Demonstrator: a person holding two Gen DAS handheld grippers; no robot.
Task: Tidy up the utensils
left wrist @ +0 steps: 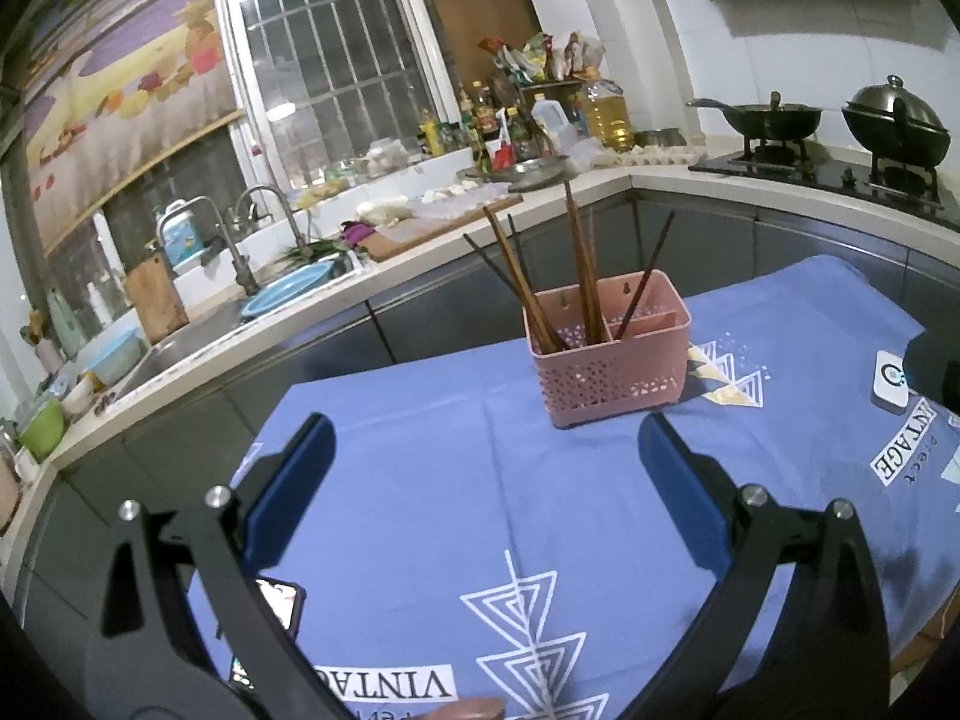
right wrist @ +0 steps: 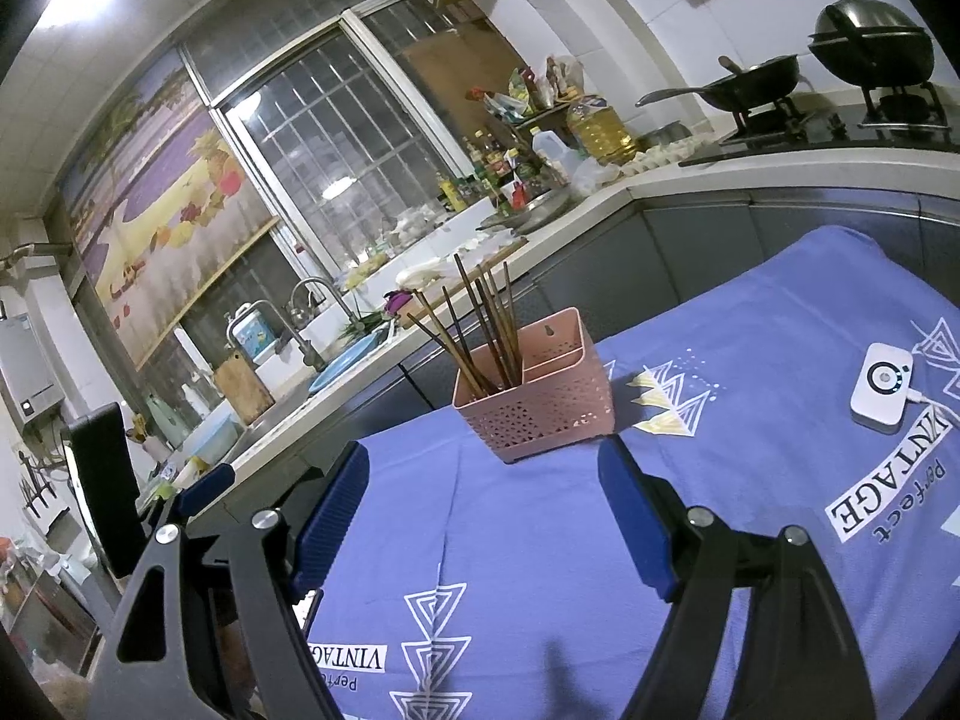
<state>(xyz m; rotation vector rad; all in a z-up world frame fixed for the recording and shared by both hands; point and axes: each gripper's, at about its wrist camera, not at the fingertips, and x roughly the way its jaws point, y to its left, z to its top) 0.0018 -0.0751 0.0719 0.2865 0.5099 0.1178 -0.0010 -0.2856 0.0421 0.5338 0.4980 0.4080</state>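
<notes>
Chopsticks [left wrist: 543, 288] are being kept upright in a pink perforated holder [left wrist: 606, 360], most of them leaning in its left compartment and one in its right. Support is being given by a table covered in a blue printed cloth [left wrist: 420, 480], near the far edge. Both grippers are being held with jaws wide apart and nothing between them: the left gripper [left wrist: 486, 450] and the right gripper [right wrist: 483, 480] are each being aimed at the holder from the near side, well apart from it.
</notes>
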